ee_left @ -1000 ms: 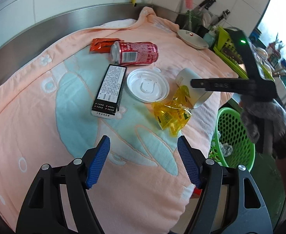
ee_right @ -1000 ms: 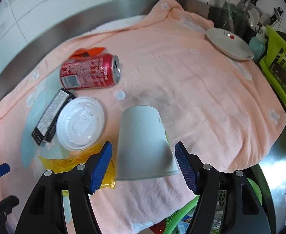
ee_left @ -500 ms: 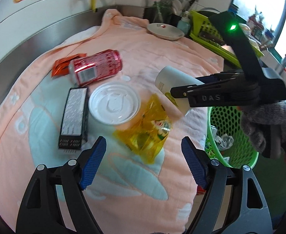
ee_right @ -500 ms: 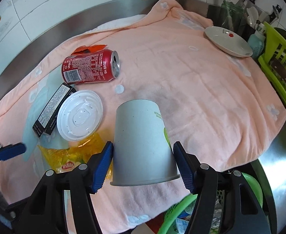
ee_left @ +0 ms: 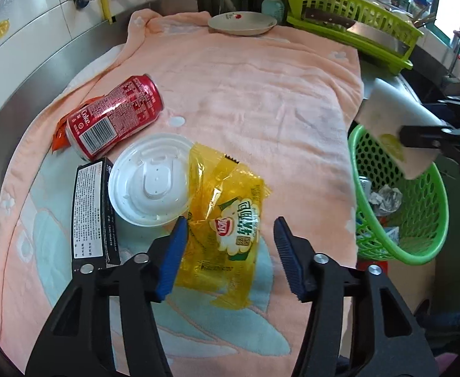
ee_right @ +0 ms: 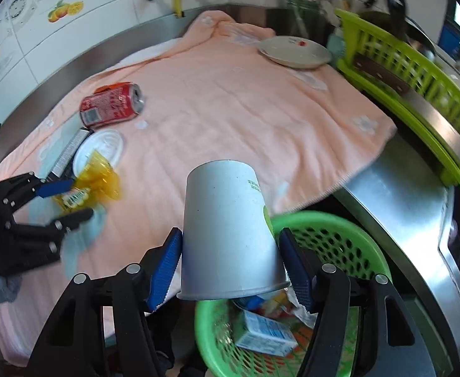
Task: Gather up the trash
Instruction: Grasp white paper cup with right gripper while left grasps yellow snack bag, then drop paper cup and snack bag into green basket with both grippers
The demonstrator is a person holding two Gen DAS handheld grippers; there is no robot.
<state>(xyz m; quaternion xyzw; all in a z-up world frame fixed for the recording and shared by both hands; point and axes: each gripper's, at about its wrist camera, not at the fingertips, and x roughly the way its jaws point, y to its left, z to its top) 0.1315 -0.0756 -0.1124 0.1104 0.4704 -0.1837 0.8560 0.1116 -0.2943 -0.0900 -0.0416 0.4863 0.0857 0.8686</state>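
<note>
My right gripper is shut on an upside-down white paper cup, held above the green basket; in the left wrist view the cup hangs over the basket. My left gripper points down over a yellow snack bag on the towel. Its jaws are closing with the bag between them, and the pads do not press it. A red can, a white lid, a black box and an orange wrapper lie to the left.
A peach towel covers the steel counter. A plate sits at the back, a green dish rack with a knife at the back right. The basket holds a carton and crumpled scraps.
The right gripper closed on the cup, lifted it off the towel and carried it right, over the basket. The left gripper moved over the yellow bag and its jaws narrowed.
</note>
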